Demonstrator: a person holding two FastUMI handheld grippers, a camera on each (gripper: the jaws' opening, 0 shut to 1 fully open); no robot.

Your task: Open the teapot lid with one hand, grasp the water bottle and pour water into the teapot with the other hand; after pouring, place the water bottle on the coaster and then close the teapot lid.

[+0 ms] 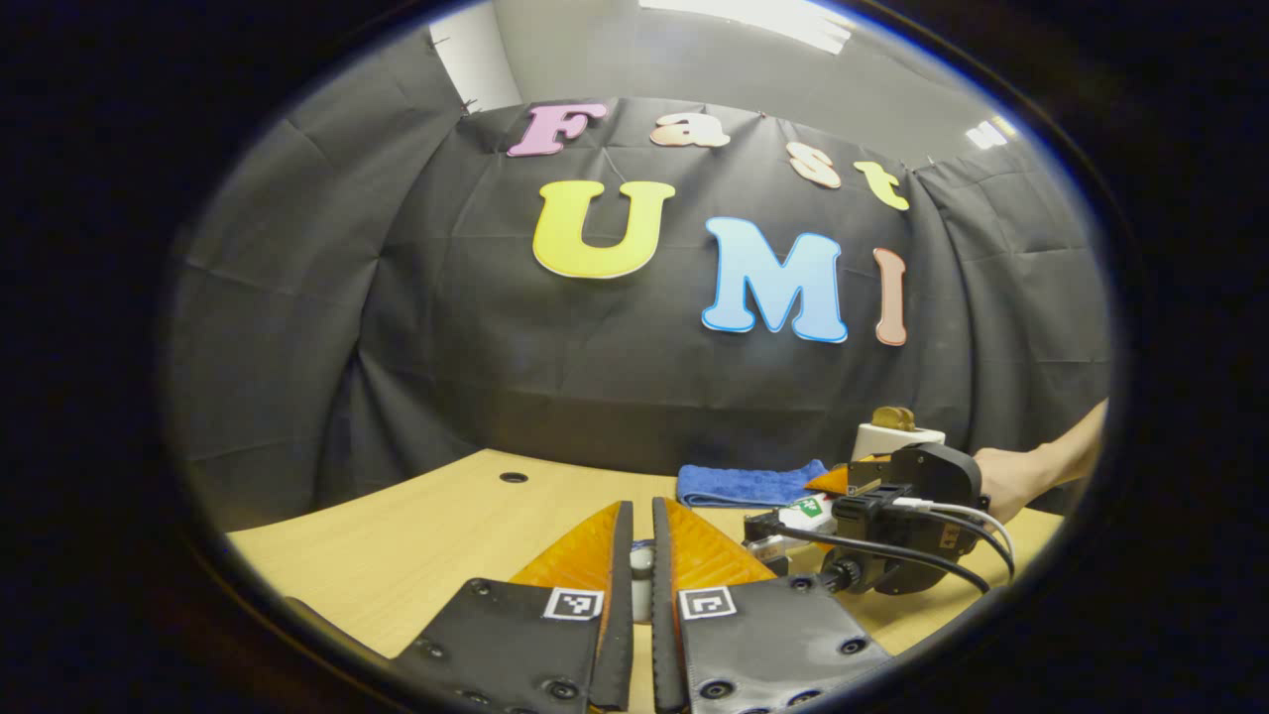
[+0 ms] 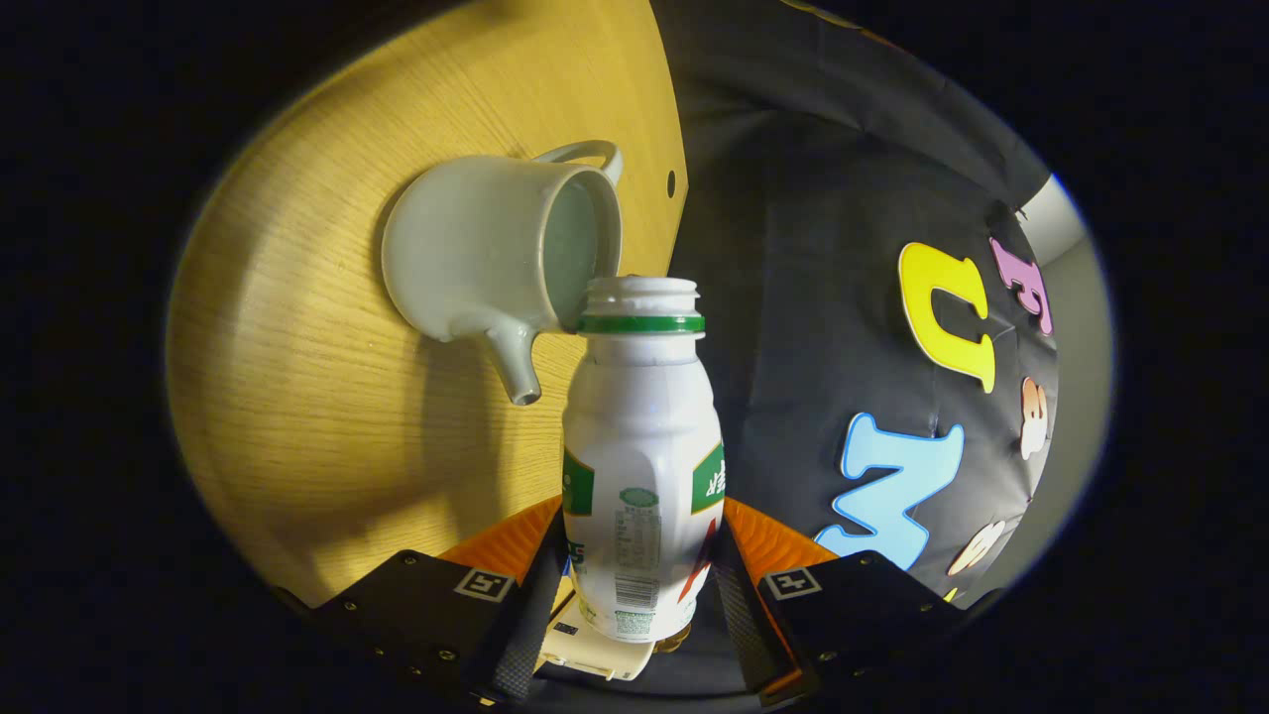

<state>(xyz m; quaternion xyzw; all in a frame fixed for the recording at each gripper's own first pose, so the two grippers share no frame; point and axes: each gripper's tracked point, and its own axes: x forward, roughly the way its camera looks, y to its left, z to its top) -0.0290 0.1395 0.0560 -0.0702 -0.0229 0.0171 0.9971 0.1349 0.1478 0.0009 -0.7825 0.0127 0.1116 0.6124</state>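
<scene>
Between your left gripper (image 1: 640, 575) fingers, nearly closed, sits a small pale knob, likely the teapot lid (image 1: 641, 562); keep it clamped and clear of the pour. Off to its right the right gripper (image 1: 897, 516) is tipped over the table (image 1: 416, 535). Right gripper view: your right gripper clamps the water bottle (image 2: 639, 466), tilted, open mouth at the rim of the teapot (image 2: 496, 263); tip slowly, mouth over the opening

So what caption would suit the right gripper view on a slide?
Claw tips an uncapped bottle toward the open teapot.
</scene>
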